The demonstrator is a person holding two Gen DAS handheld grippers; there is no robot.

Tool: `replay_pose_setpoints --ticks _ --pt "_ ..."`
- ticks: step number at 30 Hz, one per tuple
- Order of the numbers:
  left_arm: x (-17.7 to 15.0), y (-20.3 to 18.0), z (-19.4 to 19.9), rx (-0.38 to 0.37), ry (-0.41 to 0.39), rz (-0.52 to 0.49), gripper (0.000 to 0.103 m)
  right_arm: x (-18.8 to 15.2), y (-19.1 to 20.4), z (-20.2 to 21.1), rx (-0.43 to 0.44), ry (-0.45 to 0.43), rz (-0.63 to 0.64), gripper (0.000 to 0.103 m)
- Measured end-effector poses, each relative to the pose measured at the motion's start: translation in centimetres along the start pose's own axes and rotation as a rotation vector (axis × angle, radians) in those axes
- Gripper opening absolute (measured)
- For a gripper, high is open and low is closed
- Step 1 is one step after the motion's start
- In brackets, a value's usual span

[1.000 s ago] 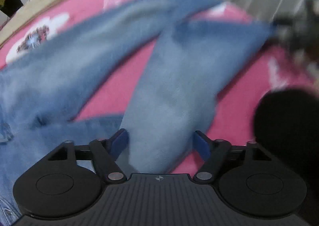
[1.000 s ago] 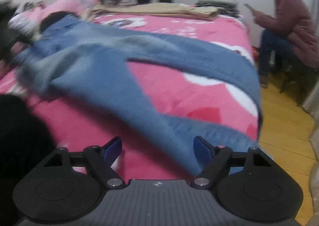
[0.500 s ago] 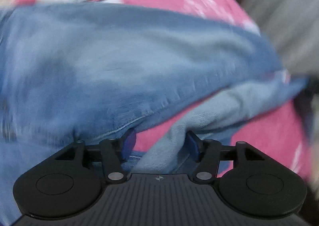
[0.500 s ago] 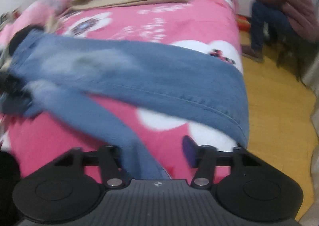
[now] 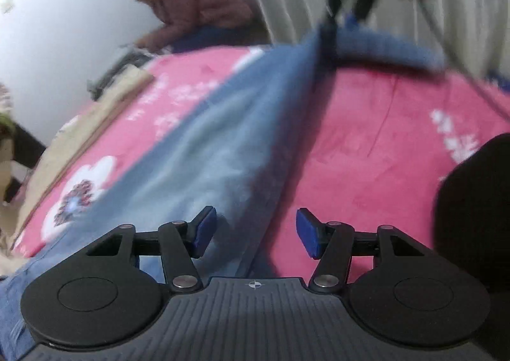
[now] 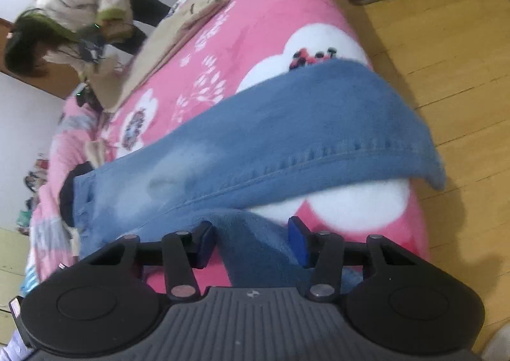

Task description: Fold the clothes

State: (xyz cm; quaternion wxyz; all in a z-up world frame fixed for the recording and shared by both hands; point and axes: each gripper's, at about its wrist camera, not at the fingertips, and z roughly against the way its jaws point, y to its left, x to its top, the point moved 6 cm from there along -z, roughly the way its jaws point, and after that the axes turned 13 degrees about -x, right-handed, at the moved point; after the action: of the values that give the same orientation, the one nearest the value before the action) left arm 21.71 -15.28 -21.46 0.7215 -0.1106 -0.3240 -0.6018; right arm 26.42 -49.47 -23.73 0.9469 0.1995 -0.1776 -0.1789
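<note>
Swinging across the pink blanket (image 6: 280,10), the jeans (image 6: 287,131) now lie with one leg stretched flat over the bed where a second ago both legs splayed apart, a sign the lengthwise fold is under way. The right gripper (image 6: 251,241) has just been closing around the second leg's bunched denim, pads not clearly pressing; the left gripper (image 5: 255,232) stands spread over the jeans' edge (image 5: 207,154), gripping nothing. No writing is legible.

My left gripper (image 5: 256,232) points downward, jaws parted, pads clear of contact; my right gripper (image 6: 251,241) points downward, jaws parted, having just been closing, denim between them, grip unconfirmed.
</note>
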Motion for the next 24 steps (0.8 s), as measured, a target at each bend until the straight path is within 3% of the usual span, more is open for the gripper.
replay_pose_setpoints --ticks 3,5,8,9,11,13,17,19,22,24 --pt "0.5 -1.2 -3.6 0.114 -0.018 -0.217 0.048 1.1 0.0 -0.3 0.021 0.036 -0.021 0.052" --pt "0.5 -2.2 -4.9 0.167 -0.022 -0.37 0.052 1.9 -0.7 -1.0 0.034 0.071 -0.079 0.052" --pt "-1.1 -4.4 -7.3 0.331 0.024 -0.732 0.054 3.1 -1.8 -3.0 0.078 0.135 -0.188 0.052" --pt "-1.8 -5.0 -7.7 0.373 0.003 -0.835 0.054 3.5 -2.1 -3.8 0.103 0.159 -0.227 0.052" --pt "-2.0 -5.6 -7.4 0.41 -0.012 -0.909 0.051 4.2 -2.7 -5.2 0.145 0.196 -0.3 0.052" --pt "-0.8 -5.2 -6.6 0.351 0.033 -0.772 0.016 4.7 -2.9 -6.2 0.173 0.223 -0.347 0.053" --pt "3.5 -1.6 -1.2 0.223 -0.082 -0.259 0.012 5.0 -2.1 -4.4 0.17 0.191 -0.265 0.058" --pt "4.9 -0.1 1.5 0.088 -0.13 -0.008 0.006 4.5 -1.9 -2.1 0.189 0.161 -0.211 0.059" --pt "4.5 2.7 4.7 -0.321 -0.214 0.492 0.006 2.0 -2.9 2.5 0.217 0.13 -0.2 0.06" --pt "2.9 4.6 4.4 -0.608 -0.251 0.876 0.006 -0.6 -4.0 5.6 0.197 0.119 -0.165 0.063"
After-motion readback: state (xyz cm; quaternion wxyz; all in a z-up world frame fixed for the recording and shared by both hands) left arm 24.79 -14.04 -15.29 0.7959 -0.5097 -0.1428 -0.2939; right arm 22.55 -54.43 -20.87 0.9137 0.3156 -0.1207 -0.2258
